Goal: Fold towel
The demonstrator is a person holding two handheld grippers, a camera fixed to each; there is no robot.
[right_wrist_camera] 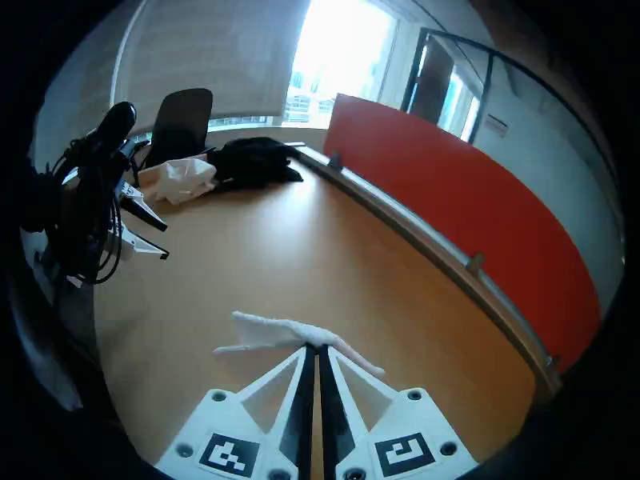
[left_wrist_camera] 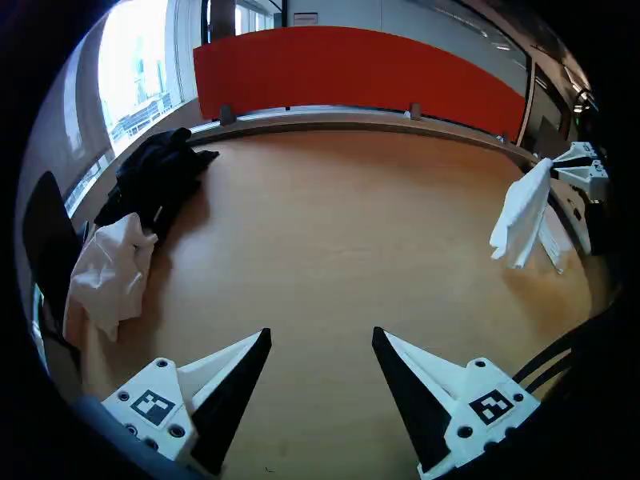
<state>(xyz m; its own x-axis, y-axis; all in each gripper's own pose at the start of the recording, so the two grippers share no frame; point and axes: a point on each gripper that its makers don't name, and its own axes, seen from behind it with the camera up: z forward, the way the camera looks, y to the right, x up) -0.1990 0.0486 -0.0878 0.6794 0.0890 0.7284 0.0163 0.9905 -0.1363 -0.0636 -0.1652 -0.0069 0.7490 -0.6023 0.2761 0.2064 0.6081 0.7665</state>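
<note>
A white towel (left_wrist_camera: 524, 212) hangs in a bunch above the right end of the wooden table (left_wrist_camera: 336, 232), with my right gripper (left_wrist_camera: 558, 168) shut on its top edge. In the right gripper view the towel (right_wrist_camera: 288, 330) spreads just past the closed fingers of my right gripper (right_wrist_camera: 314, 350). At the table's near edge my left gripper (left_wrist_camera: 322, 336) stands open, nothing between its fingers. From the right gripper view it (right_wrist_camera: 164, 242) appears at the far left, open, with dark cables trailing behind it.
A black garment (left_wrist_camera: 156, 180) and a crumpled white cloth (left_wrist_camera: 112, 272) lie at the table's left end, also seen as black garment (right_wrist_camera: 252, 160) and white cloth (right_wrist_camera: 180, 178). A red divider (left_wrist_camera: 360, 72) runs along the far edge. A dark chair (right_wrist_camera: 180, 116) stands by the window.
</note>
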